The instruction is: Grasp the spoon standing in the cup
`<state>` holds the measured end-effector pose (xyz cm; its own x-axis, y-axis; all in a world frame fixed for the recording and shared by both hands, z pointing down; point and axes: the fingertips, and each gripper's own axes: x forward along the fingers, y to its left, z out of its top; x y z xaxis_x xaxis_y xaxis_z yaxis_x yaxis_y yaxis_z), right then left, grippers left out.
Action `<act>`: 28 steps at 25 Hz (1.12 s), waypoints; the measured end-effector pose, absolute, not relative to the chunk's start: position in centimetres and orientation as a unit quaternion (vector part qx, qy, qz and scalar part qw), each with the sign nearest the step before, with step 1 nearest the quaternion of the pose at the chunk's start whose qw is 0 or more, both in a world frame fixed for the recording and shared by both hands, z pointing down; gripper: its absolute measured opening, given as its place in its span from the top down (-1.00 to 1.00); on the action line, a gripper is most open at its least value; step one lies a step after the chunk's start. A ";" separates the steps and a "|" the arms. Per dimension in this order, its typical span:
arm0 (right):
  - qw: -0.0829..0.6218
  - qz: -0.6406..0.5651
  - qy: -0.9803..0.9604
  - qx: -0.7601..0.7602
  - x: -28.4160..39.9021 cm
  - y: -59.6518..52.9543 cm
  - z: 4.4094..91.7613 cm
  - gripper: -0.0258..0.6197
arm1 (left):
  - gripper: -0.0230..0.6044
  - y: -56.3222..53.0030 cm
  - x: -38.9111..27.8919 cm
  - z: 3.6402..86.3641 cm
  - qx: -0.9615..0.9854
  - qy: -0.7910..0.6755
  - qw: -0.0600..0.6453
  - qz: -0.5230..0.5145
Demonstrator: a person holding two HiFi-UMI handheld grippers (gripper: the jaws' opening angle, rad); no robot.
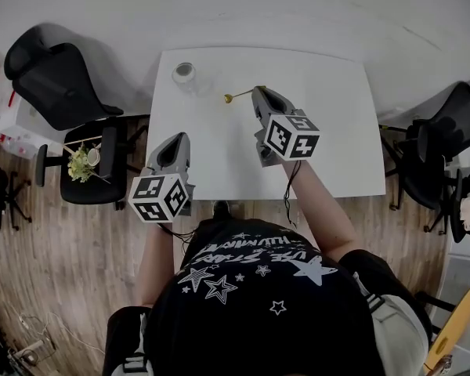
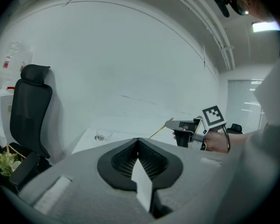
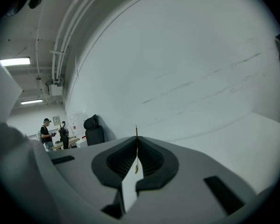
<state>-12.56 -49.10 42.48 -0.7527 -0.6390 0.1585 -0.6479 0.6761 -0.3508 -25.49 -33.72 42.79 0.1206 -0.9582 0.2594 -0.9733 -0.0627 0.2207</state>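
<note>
Two grippers: the right gripper (image 1: 260,92) has its jaws pressed together on the spoon (image 1: 239,95); the left gripper (image 1: 178,139) has its jaws together on nothing, held at the near edge of the worktop (image 1: 329,131).
Spoon, where: out of the cup (image 1: 184,73) — pinched in the right jaws and hanging in the air over the worktop. A rounded end sticks out from the jaw tips on the cup's side. The cup stands well apart from those tips, beyond them and to their left.
Spoon, grip: in the right gripper view the thin shaft (image 3: 136,143) runs along the seam between the jaws, with a short length showing past the tips.
Spoon, look: slim, gold-coloured and shiny like metal, a fine stem with one small rounded end.
Cup, look: small, clear glass, and empty as far as I can tell.
Risk, slipping: the shaft is narrow and smooth. It could pivot or slide in the seam if the squeeze eases or the gripper swings sharply.
Risk, knock: the projecting end could strike the cup — light glass — and tip it if the right jaws are carried low towards it.
</note>
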 end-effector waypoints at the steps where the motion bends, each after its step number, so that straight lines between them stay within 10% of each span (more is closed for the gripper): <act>1: 0.010 0.197 -0.914 0.353 -11.8 -48.8 42.5 0.87 | 0.90 -33.6 -24.9 42.7 0.730 -0.661 0.170 0.023; 28: 0.027 0.219 -0.902 0.371 7.8 -35.0 46.0 0.87 | 0.90 -22.5 -7.6 42.9 0.743 -0.646 0.173 0.034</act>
